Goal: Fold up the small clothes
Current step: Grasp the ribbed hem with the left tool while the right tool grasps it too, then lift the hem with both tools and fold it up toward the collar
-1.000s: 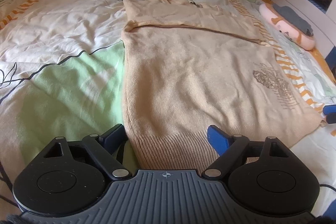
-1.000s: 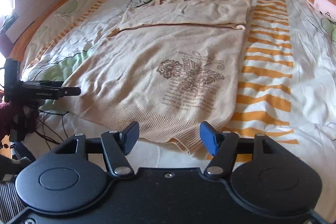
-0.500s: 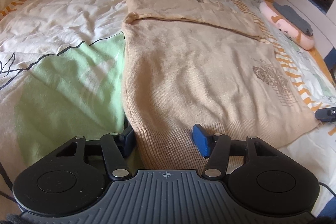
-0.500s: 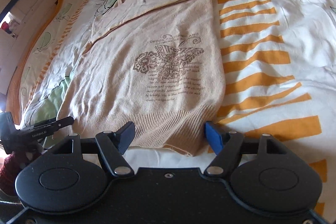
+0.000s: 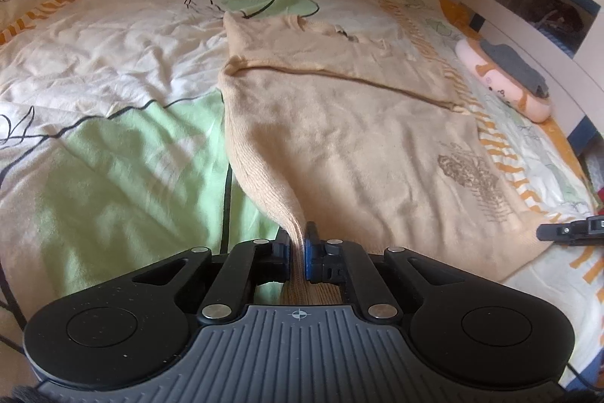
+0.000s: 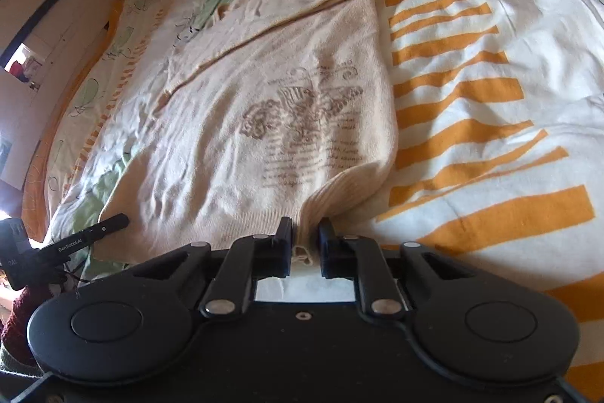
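Observation:
A beige knit sweater [image 5: 351, 138] with a brown print lies flat on the bed, its sleeves folded across the far end. It also shows in the right wrist view [image 6: 264, 93]. My left gripper [image 5: 298, 248] is shut on the ribbed hem at the sweater's near left corner. My right gripper [image 6: 305, 244] is shut on the ribbed hem at its near right corner. The hem bunches up between each pair of fingers. The right gripper's tip shows at the right edge of the left wrist view [image 5: 566, 231].
The bedsheet [image 5: 113, 153] is white with green leaf shapes and orange stripes [image 6: 472, 101]. A pink plush toy [image 5: 506, 78] with a grey cloth on it lies at the bed's far right edge. White furniture stands beyond the bed.
Both grippers moved down onto the sweater's hem and closed from wide open, each pinching a near corner. The fabric now puckers toward the fingers.

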A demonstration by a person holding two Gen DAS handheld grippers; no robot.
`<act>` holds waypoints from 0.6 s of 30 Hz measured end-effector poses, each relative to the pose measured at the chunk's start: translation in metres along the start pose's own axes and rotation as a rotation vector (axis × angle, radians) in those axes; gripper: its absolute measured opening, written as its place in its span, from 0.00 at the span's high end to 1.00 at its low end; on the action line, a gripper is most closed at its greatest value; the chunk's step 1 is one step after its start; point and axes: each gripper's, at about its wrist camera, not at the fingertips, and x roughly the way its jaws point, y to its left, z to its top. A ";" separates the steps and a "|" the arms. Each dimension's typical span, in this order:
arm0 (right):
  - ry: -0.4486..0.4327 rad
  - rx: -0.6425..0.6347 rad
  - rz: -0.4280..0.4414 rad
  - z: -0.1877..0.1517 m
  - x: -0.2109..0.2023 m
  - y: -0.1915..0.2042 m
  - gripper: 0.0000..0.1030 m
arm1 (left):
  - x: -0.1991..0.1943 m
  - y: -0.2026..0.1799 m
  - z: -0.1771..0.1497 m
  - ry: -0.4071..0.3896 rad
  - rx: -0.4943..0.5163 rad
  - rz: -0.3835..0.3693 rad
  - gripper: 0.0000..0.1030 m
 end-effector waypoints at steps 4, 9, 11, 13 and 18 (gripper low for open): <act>-0.109 -0.022 0.056 0.016 -0.016 0.005 0.78 | -0.008 0.005 0.019 -0.062 -0.067 -0.045 0.94; -0.226 -0.018 0.082 0.055 -0.018 0.006 0.78 | -0.001 0.012 0.052 -0.122 -0.113 -0.066 0.94; -0.252 -0.024 0.069 0.070 -0.013 0.005 0.78 | 0.004 0.012 0.061 -0.127 -0.106 -0.055 0.94; -0.226 -0.058 0.075 0.080 -0.006 0.006 0.71 | 0.006 0.011 0.066 -0.129 -0.097 -0.059 0.94; -0.104 -0.278 -0.017 0.065 -0.004 0.026 0.50 | 0.011 0.009 0.068 -0.119 -0.090 -0.071 0.94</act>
